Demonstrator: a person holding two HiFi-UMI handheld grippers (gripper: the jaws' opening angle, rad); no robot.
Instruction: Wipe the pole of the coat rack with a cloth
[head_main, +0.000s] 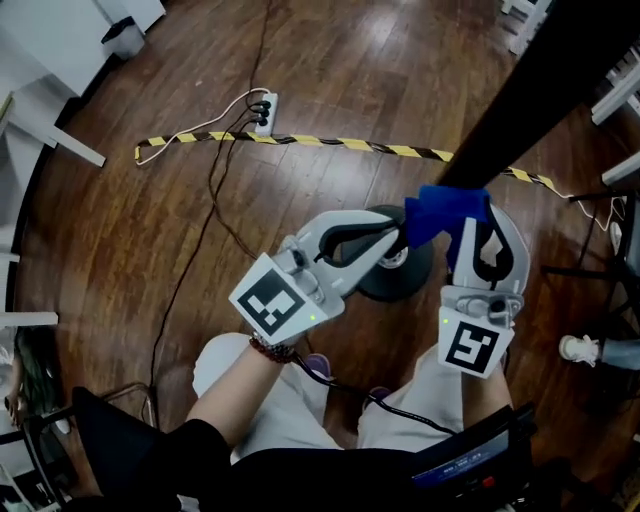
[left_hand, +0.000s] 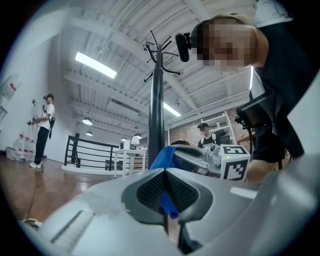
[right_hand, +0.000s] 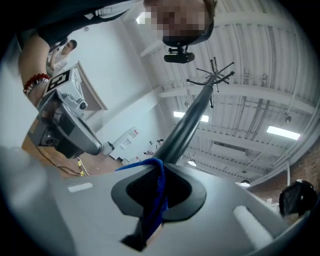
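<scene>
Dark plank flooring (head_main: 150, 230), glossy, carries a yellow-and-black striped tape (head_main: 330, 143) and a white power strip (head_main: 264, 110) with trailing cables.

Coat rack: the pole (head_main: 545, 90) is dark, smooth and round in section. It rises from a round dark base (head_main: 400, 270) and ends in thin hooks (left_hand: 159, 50).

Cloth (head_main: 445, 212): blue, soft and crumpled. It is bunched against the lowest part of the pole, just above the base.

Left gripper (head_main: 395, 240): the forearm enters from lower left, with a bead bracelet (head_main: 270, 350) at the wrist, and the tool is angled up and to the right toward the pole. Its own view shows the black grid-textured pads (left_hand: 150, 190) closed together with a fold of blue cloth pinched between them.

Right gripper (head_main: 470, 228): it is held just beside the left and points up the frame at the same cloth. Its pads (right_hand: 137, 192) are pressed shut on a twisted strand of the cloth, which touches the pole.

Both tools have smooth pale grey plastic shells and each bears a black-and-white marker cube (head_main: 275, 300).
</scene>
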